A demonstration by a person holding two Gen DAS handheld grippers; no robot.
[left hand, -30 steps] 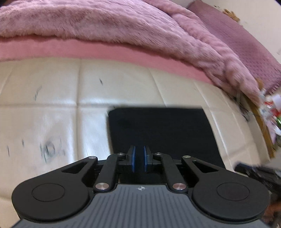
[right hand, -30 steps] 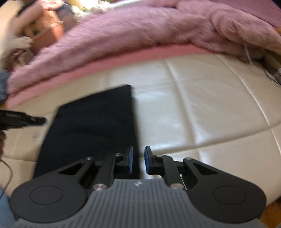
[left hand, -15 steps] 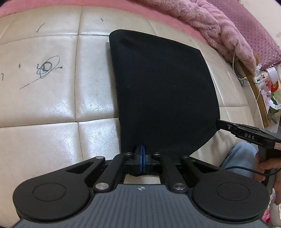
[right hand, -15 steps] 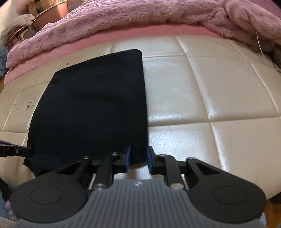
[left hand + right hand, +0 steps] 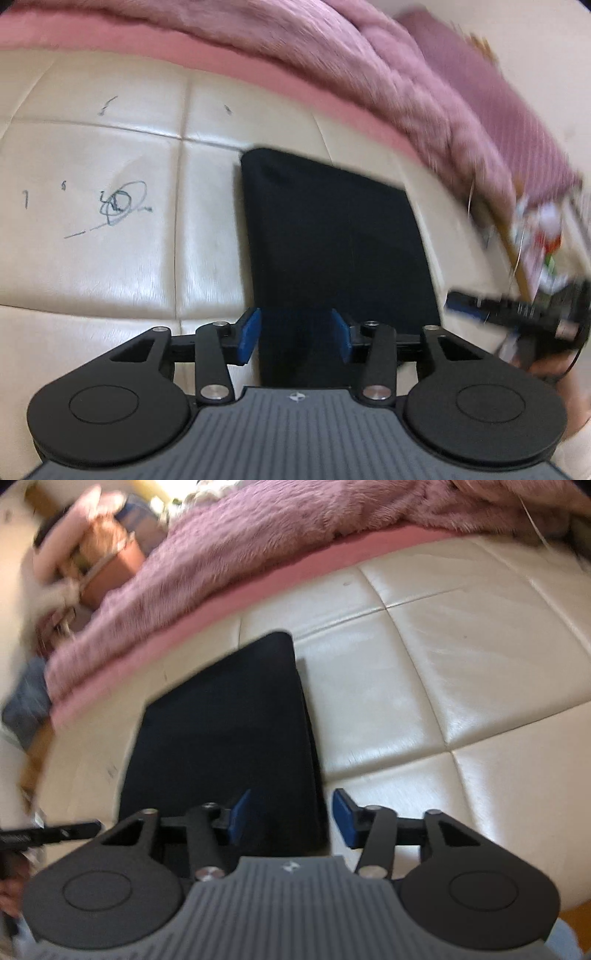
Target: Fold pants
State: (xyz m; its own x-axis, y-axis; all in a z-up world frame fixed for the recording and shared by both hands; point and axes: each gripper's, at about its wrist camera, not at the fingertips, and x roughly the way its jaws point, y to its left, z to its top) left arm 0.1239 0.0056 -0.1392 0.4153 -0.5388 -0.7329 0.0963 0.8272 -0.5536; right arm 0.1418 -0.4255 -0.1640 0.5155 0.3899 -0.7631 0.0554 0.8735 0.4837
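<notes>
The black pants [image 5: 332, 240] lie folded into a flat rectangle on the cream quilted cushion [image 5: 110, 258]. They also show in the right wrist view [image 5: 221, 738]. My left gripper [image 5: 295, 336] is open over the near left edge of the pants, holding nothing. My right gripper [image 5: 290, 819] is open over the near right edge of the pants, holding nothing. The other gripper shows at the edge of each view, at the right in the left wrist view [image 5: 517, 306] and at the left in the right wrist view [image 5: 48, 834].
A fluffy pink blanket [image 5: 332, 55] on a pink sheet runs along the far side of the cushion [image 5: 480, 664]. Pen scribbles [image 5: 118, 203] mark the cushion left of the pants. Clutter and boxes [image 5: 92, 565] sit beyond the blanket.
Both grippers have opened wide and let go of the near edge of the pants. Both have pulled back and tilted up, so more blanket shows.
</notes>
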